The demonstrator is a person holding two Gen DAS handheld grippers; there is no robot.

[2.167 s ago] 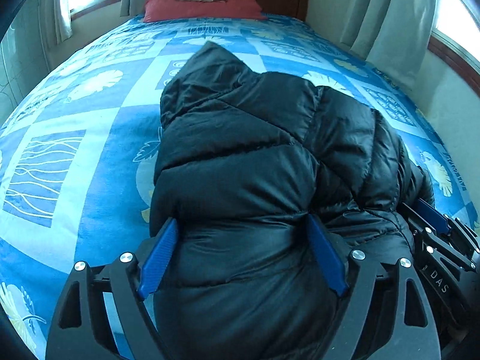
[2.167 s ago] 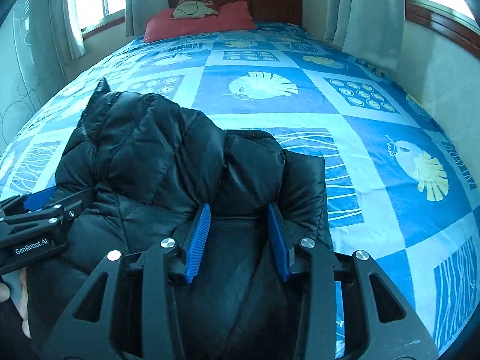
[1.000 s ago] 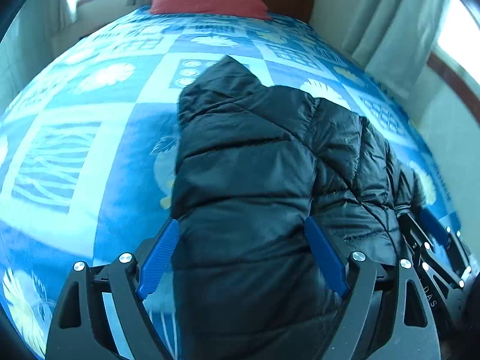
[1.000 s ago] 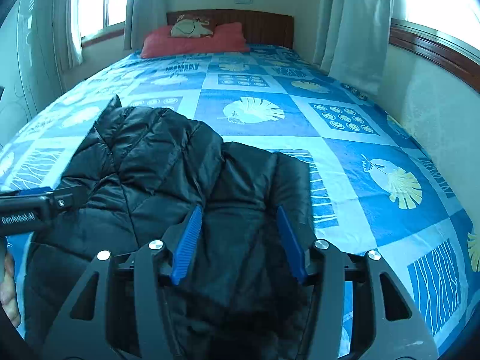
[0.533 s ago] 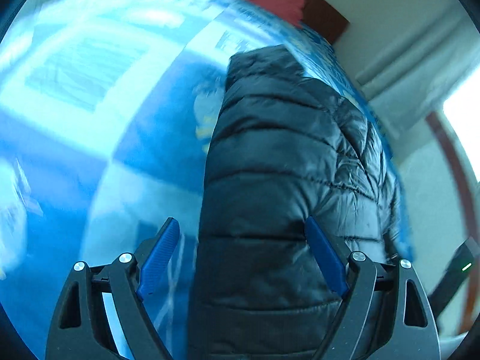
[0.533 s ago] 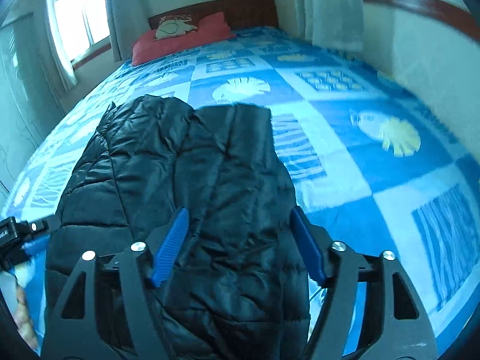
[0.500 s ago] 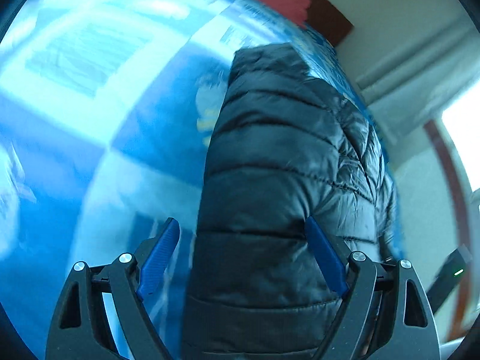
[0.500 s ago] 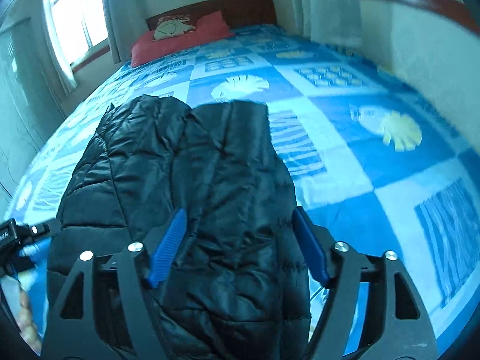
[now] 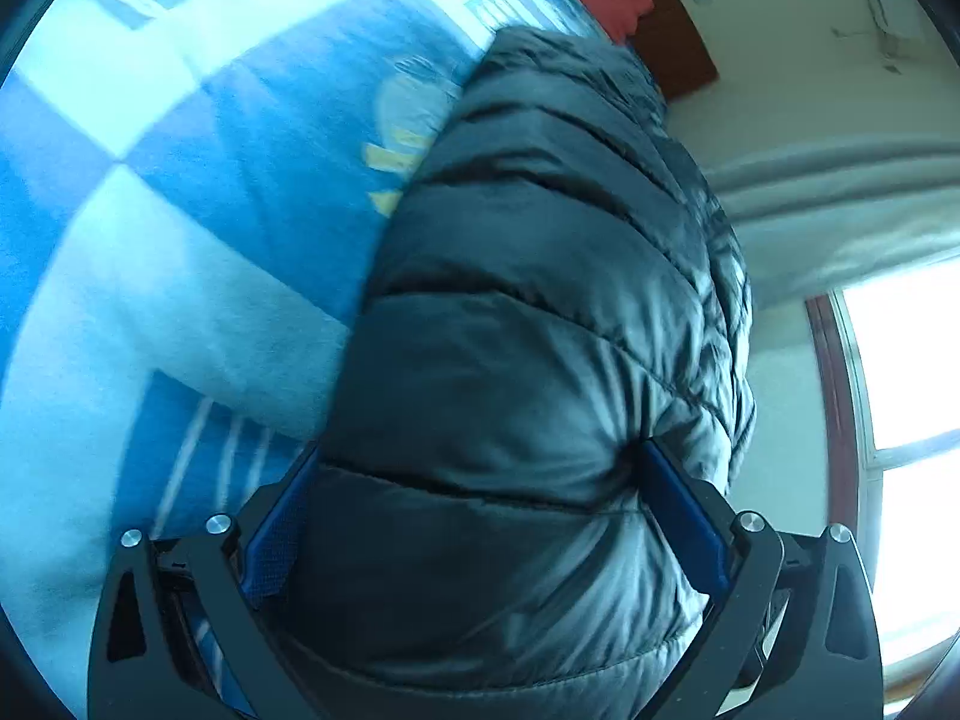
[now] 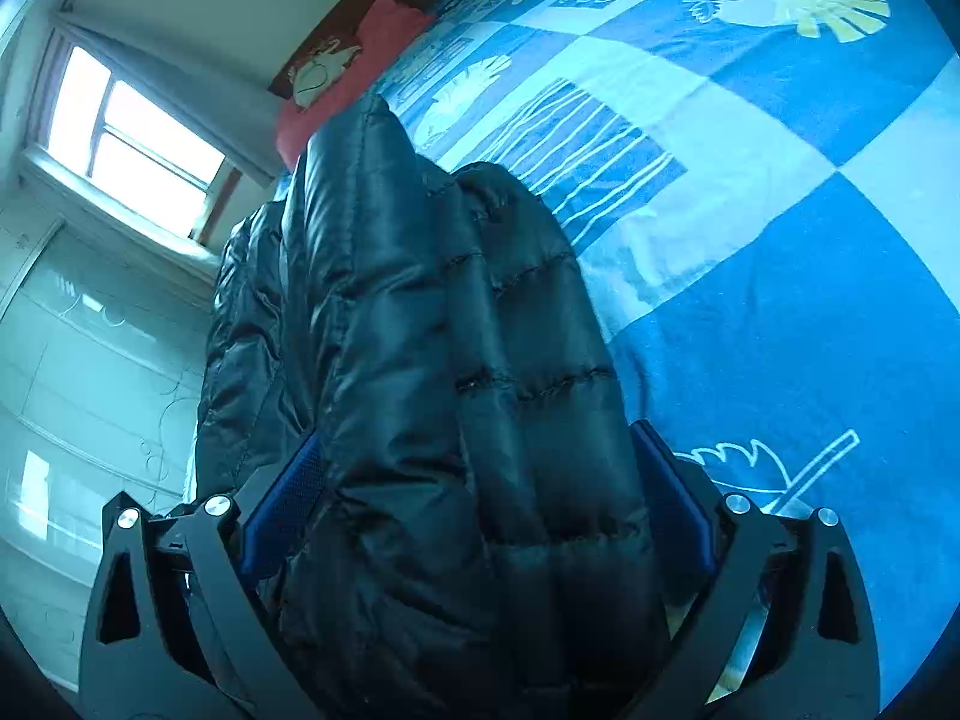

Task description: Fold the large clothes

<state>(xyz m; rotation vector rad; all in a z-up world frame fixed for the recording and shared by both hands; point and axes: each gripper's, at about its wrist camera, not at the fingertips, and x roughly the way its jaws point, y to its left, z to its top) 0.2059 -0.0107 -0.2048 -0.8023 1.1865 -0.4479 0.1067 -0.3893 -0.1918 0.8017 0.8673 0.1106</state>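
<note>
- Black quilted nylon fills both views: the puffer jacket (image 9: 540, 372) bulges up between the blue pads of each tool, with its far end reaching toward the head of the bed (image 9: 180, 240).
- The left gripper (image 9: 480, 510) stands wide, and thick padded fabric packs the whole gap between its pads; it looks gripped on a bunched layer, which would explain the creases radiating from the right pad.
- The right gripper (image 10: 474, 498) is likewise spread wide and stuffed with jacket (image 10: 432, 360), so it appears to hold the other part of the same near edge.
- Both cameras are tilted steeply, each the opposite way, so the bedspread (image 10: 780, 240) slopes across the frame. I judge that the two tools are rolled outward because they carry the near end of the garment between them, raised off the bed.
- The wide stance suits the material: a down-filled coat is springy and slippery, and a shallow pinch would likely slide off the shell.
- The far part seems to rest on the blue and white bedspread, acting as the hinge for a fold; where exactly it touches down is hidden behind the bulk.
- The red pillow (image 10: 360, 60) and wooden headboard (image 9: 678, 54) lie beyond the jacket, well apart from it.
- The fold looks under way, not yet laid flat.
</note>
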